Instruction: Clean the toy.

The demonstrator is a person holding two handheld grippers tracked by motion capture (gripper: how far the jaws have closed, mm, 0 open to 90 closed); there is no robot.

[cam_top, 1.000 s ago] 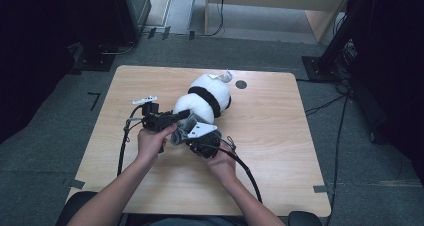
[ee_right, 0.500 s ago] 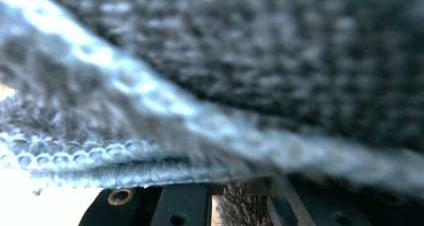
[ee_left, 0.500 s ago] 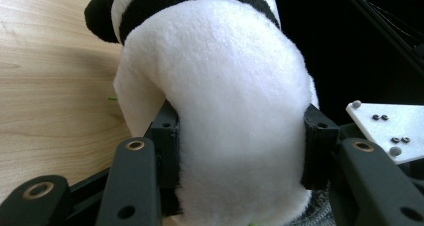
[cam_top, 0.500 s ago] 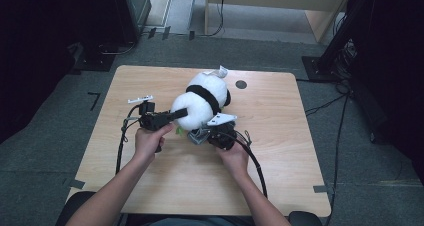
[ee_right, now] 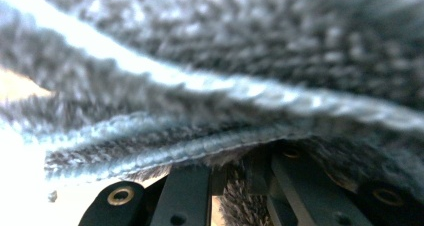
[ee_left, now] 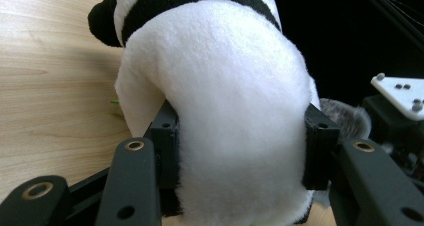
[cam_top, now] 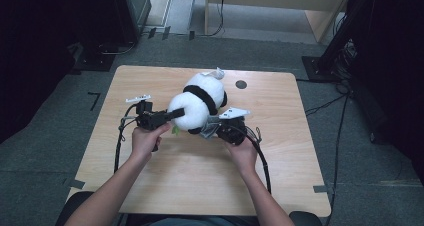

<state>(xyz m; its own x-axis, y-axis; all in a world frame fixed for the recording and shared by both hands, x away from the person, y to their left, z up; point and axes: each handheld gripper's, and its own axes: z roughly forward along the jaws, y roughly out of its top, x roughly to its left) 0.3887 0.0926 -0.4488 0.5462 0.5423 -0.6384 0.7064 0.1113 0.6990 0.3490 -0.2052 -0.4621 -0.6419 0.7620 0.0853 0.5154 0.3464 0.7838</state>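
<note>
Sliding outward along the near edge of the toy, the right gripper is now sitting further to the right than it was a second ago, while the left gripper is staying where it was. In the left gripper view the two black pads are squeezing the white rump of the plush panda from both sides, the fabric bulging between them. In the right gripper view the jaws are pressed nearly together on a fold of dark grey fur, apparently one of the panda's dark limbs, though the close blur is making it hard to say which.

Outward from the grips, the plush panda is lying on its side near the middle of the wooden table, with a small dark disc lying apart on the far side. The person's hands are coming in from the near edge, each trailing a black cable.

Judging from this, the step in hand is tugging or repositioning the limb while the body is pinned. Doing it well is probably a matter of keeping the left clamp steady and pulling gently, so the thin fur fold is not slipping free.

Its long axis is running diagonally, from the rump at the near left to the head at the far right, which is pointing away from the person.
</note>
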